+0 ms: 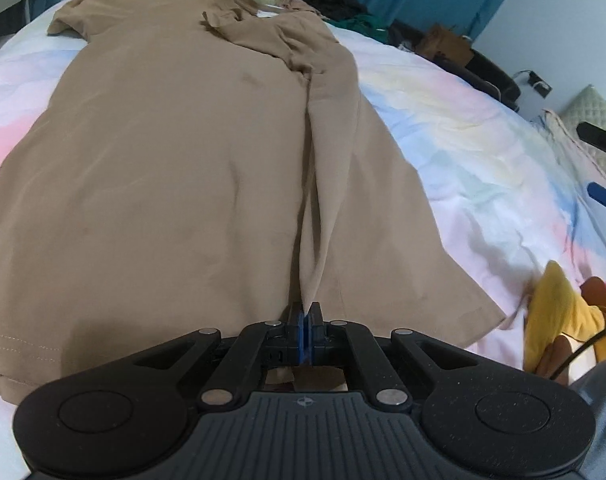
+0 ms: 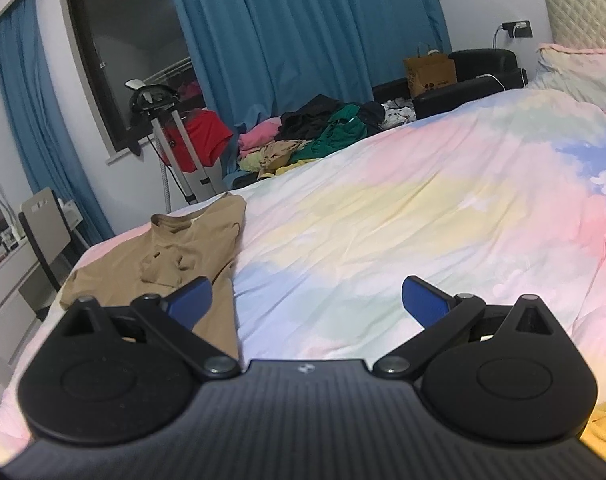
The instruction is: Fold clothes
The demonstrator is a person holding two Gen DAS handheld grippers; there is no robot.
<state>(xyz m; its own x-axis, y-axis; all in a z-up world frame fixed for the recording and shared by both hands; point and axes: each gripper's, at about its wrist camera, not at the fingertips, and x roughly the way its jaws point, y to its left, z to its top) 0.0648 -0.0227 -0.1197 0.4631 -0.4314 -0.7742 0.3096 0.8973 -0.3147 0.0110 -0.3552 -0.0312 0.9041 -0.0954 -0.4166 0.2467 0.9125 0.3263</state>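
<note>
A tan T-shirt [image 1: 175,160] lies spread on the pastel bedspread [image 1: 483,152], collar at the far end. Its right side is gathered into a long ridge running from the hem toward the collar. My left gripper [image 1: 306,320] is shut on the hem end of that ridge. The shirt also shows in the right wrist view [image 2: 175,256], at the left. My right gripper [image 2: 307,300] is open and empty, above the bare bedspread [image 2: 423,208] to the right of the shirt. Part of it shows at the right edge of the left wrist view [image 1: 605,196].
A pile of mixed clothes [image 2: 315,136] lies beyond the bed's far edge under blue curtains [image 2: 303,32]. A garment steamer stand with a red garment [image 2: 191,136] is at the left. A yellow cloth [image 1: 559,312] lies near my right side. A pillow [image 2: 579,68] is at the head.
</note>
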